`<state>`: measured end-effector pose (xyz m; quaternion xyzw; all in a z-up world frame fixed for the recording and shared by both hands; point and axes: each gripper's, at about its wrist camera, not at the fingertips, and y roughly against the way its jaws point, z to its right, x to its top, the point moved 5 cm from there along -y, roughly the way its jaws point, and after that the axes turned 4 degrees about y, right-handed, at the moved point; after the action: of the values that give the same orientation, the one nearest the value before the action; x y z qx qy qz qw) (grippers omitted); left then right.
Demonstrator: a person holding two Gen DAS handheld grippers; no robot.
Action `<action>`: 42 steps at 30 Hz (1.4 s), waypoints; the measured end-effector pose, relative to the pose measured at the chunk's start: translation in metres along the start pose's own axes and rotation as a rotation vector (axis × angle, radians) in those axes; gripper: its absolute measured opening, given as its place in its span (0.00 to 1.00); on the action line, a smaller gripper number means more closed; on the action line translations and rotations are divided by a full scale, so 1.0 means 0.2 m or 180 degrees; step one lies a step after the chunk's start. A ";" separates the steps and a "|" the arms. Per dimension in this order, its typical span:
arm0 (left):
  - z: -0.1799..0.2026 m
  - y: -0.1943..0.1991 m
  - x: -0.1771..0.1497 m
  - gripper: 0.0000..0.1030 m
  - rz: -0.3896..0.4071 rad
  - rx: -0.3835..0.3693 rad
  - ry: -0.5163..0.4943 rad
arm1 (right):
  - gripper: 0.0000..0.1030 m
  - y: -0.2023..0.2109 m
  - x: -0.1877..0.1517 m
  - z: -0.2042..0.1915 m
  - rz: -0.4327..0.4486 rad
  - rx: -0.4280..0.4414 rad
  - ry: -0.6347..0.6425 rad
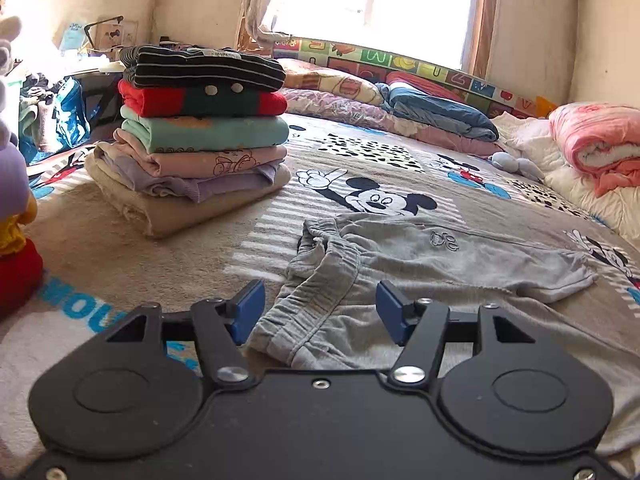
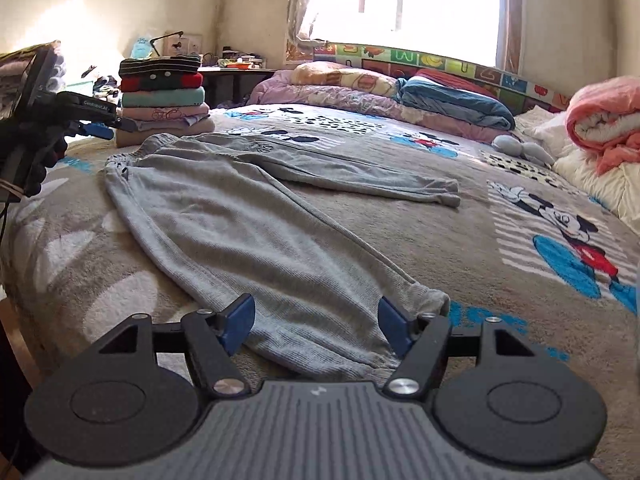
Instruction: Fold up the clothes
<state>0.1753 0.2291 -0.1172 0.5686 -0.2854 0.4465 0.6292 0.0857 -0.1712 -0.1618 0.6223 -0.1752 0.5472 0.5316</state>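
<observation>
Grey trousers (image 1: 420,252) lie on the bed (image 1: 120,240), waistband end toward the left gripper (image 1: 320,310), whose fingers (image 1: 250,308) stand apart around the waistband, gripping nothing. Beyond it we note a stack of folded clothes (image 1: 200,136), several garments high.

Right wrist view: the trousers (image 2: 248,232) are spread full length, legs splayed apart, not folded. The right gripper (image 2: 316,326) sits at the near cuff, fingers (image 2: 240,320) apart and empty. We judge the stack done and this pair left to fold.
</observation>
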 end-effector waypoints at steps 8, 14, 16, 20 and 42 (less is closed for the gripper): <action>0.12 0.14 -0.15 0.59 -0.0039 0.0161 -0.1399 | 0.64 0.11 -0.03 -0.09 -0.0067 -0.0210 0.0839; 0.21 0.14 -0.31 0.59 -0.0055 0.0408 -0.2560 | 0.53 0.11 -0.12 -0.15 -0.0263 -0.0442 0.1472; 0.21 0.12 -0.33 0.59 -0.0049 0.0473 -0.2731 | 0.51 0.08 -0.13 -0.15 -0.0321 -0.0515 0.1619; 0.19 0.08 -0.32 0.59 -0.0073 0.0574 -0.2763 | 0.49 0.04 -0.16 -0.19 -0.0376 -0.0602 0.2007; 0.18 -0.04 -0.41 0.59 0.0074 0.0647 -0.3690 | 0.14 -0.01 -0.10 -0.09 -0.0329 -0.0722 0.1422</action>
<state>0.1510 0.1760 -0.1849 0.7742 -0.5448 0.0948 0.3079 0.0710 -0.1627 -0.1831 0.4304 -0.0817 0.6201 0.6508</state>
